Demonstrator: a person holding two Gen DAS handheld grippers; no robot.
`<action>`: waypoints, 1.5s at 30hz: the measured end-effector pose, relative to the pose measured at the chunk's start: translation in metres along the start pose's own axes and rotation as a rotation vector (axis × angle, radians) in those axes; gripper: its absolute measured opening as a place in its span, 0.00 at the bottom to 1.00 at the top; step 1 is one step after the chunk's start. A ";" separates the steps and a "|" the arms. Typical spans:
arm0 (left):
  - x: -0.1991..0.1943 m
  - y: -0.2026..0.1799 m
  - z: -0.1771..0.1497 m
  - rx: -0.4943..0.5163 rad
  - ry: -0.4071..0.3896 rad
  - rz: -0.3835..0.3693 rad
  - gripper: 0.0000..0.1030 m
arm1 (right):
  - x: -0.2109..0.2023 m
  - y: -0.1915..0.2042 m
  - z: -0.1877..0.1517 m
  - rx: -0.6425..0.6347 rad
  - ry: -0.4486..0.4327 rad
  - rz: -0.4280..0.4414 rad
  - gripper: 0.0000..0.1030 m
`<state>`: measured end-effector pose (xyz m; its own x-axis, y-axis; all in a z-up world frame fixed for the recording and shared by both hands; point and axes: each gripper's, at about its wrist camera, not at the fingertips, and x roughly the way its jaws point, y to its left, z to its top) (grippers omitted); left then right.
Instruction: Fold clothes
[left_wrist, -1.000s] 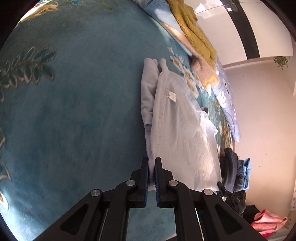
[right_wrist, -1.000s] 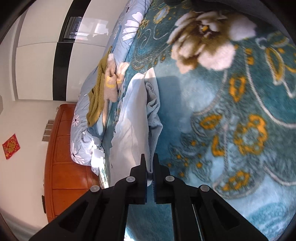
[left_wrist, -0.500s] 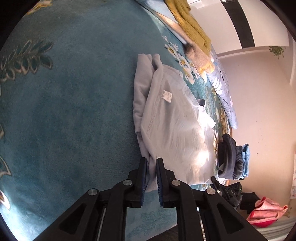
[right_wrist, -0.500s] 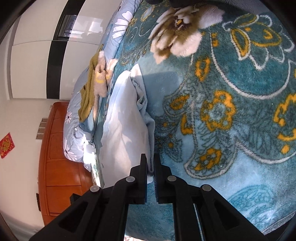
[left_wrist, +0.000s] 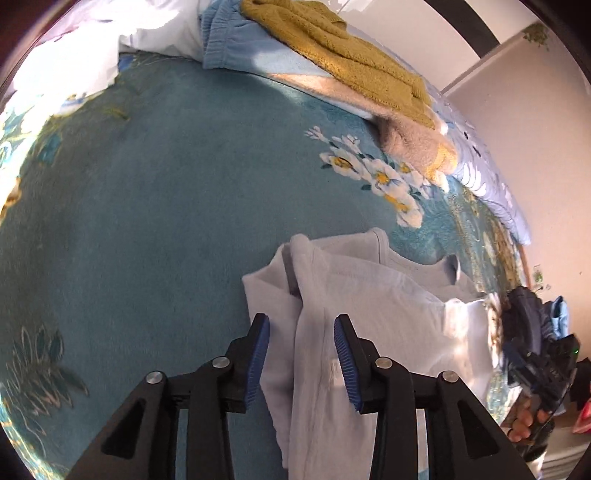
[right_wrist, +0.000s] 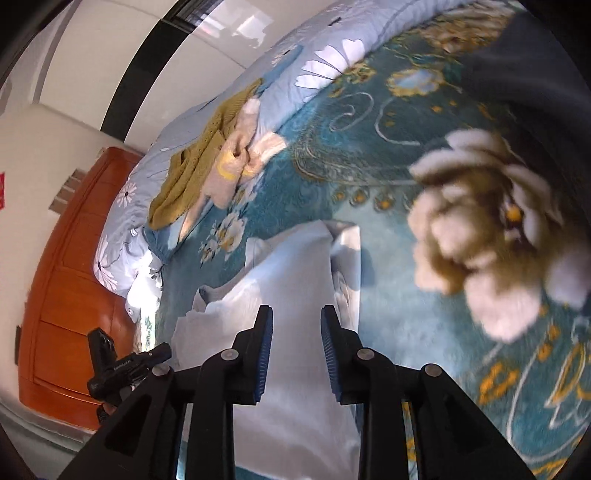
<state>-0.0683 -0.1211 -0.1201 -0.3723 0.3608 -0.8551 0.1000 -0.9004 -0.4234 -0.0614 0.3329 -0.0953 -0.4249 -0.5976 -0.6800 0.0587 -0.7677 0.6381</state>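
Where the folded pale blue garment (left_wrist: 373, 325) lies on the teal floral blanket (left_wrist: 147, 221) of the bed, we note the left claw (left_wrist: 301, 358) above its near edge, jaws just opened and now spread, cloth below the gap, pads pressing nothing. The right claw (right_wrist: 295, 347) likewise has just opened and stands spread over the same garment (right_wrist: 291, 280), gripping nothing. A mustard knit (left_wrist: 343, 55) and a beige fleece piece (left_wrist: 413, 144) sit heaped at the blanket's far edge.
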 end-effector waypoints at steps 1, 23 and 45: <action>0.005 -0.003 0.004 0.015 0.004 0.004 0.39 | 0.006 0.005 0.008 -0.042 0.008 -0.025 0.33; 0.028 -0.017 0.020 0.118 -0.030 -0.001 0.09 | 0.068 0.004 0.050 -0.118 0.126 -0.021 0.06; 0.031 0.007 0.036 -0.004 -0.085 0.024 0.04 | 0.090 -0.015 0.065 -0.009 0.120 -0.064 0.03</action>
<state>-0.1120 -0.1248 -0.1386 -0.4471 0.3165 -0.8367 0.1136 -0.9077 -0.4040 -0.1591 0.3058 -0.1422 -0.3173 -0.5700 -0.7579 0.0429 -0.8070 0.5889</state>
